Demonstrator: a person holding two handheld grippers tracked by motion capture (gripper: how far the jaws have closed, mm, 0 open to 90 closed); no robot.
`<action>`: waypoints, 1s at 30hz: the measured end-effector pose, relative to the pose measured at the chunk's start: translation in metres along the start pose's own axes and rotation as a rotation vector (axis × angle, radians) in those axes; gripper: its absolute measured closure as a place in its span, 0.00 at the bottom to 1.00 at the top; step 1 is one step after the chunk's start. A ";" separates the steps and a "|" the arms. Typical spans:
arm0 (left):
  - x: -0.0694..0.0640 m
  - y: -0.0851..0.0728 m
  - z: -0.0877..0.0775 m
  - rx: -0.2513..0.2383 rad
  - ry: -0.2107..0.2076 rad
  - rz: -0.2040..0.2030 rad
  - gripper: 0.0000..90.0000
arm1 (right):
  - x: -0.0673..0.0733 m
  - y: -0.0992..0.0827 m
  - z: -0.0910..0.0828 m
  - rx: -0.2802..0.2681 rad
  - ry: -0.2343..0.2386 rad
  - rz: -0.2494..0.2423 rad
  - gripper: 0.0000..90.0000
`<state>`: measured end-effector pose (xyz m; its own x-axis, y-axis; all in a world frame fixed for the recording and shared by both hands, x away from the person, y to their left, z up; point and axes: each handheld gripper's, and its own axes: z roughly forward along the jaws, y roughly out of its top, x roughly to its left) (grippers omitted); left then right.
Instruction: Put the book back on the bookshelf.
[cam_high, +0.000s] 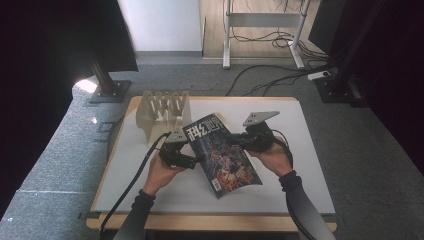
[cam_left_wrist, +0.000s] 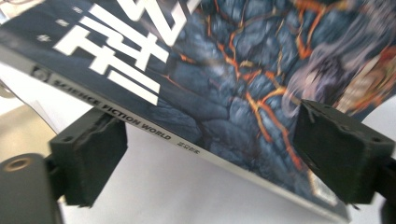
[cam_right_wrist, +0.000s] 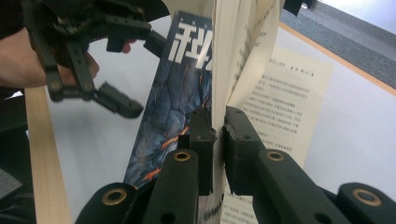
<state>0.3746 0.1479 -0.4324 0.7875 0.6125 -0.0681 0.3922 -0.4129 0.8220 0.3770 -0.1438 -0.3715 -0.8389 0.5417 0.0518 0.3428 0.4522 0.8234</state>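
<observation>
A magazine (cam_high: 225, 155) with a dark blue, orange-veined cover and white title characters hangs tilted over the white table (cam_high: 300, 165). My right gripper (cam_high: 239, 141) is shut on its open page edge. In the right gripper view the pads (cam_right_wrist: 203, 135) pinch a sheaf of pages, the cover (cam_right_wrist: 173, 107) falls left and printed pages fan right. My left gripper (cam_high: 192, 159) stands open at the spine side. In the left gripper view the spine (cam_left_wrist: 140, 126) reads SCIENCE FICTION WORLD and runs between the wide-apart jaws without being pressed. The left gripper (cam_right_wrist: 140, 74) also appears open across the cover.
A beige slotted rack (cam_high: 162, 112) stands at the table's back left, close behind the left hand. The table has a wooden rim (cam_high: 210, 222). Beyond it on the grey floor are cables (cam_high: 280, 75), a black stand base (cam_high: 107, 92) and a white frame (cam_high: 262, 20).
</observation>
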 end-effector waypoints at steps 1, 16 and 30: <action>0.001 0.002 -0.001 -0.005 -0.004 -0.003 0.13 | 0.000 0.000 0.000 -0.004 -0.003 0.002 0.90; 0.005 0.013 -0.003 0.016 0.003 -0.009 0.64 | -0.002 -0.004 -0.003 -0.004 -0.017 -0.006 0.90; -0.014 0.042 -0.036 -0.053 0.052 0.123 0.82 | -0.010 -0.007 -0.013 -0.028 -0.090 0.007 0.91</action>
<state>0.3628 0.1463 -0.3764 0.8018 0.5943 0.0633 0.2676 -0.4517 0.8511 0.3775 -0.1609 -0.3704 -0.7949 0.6067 0.0073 0.3351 0.4288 0.8390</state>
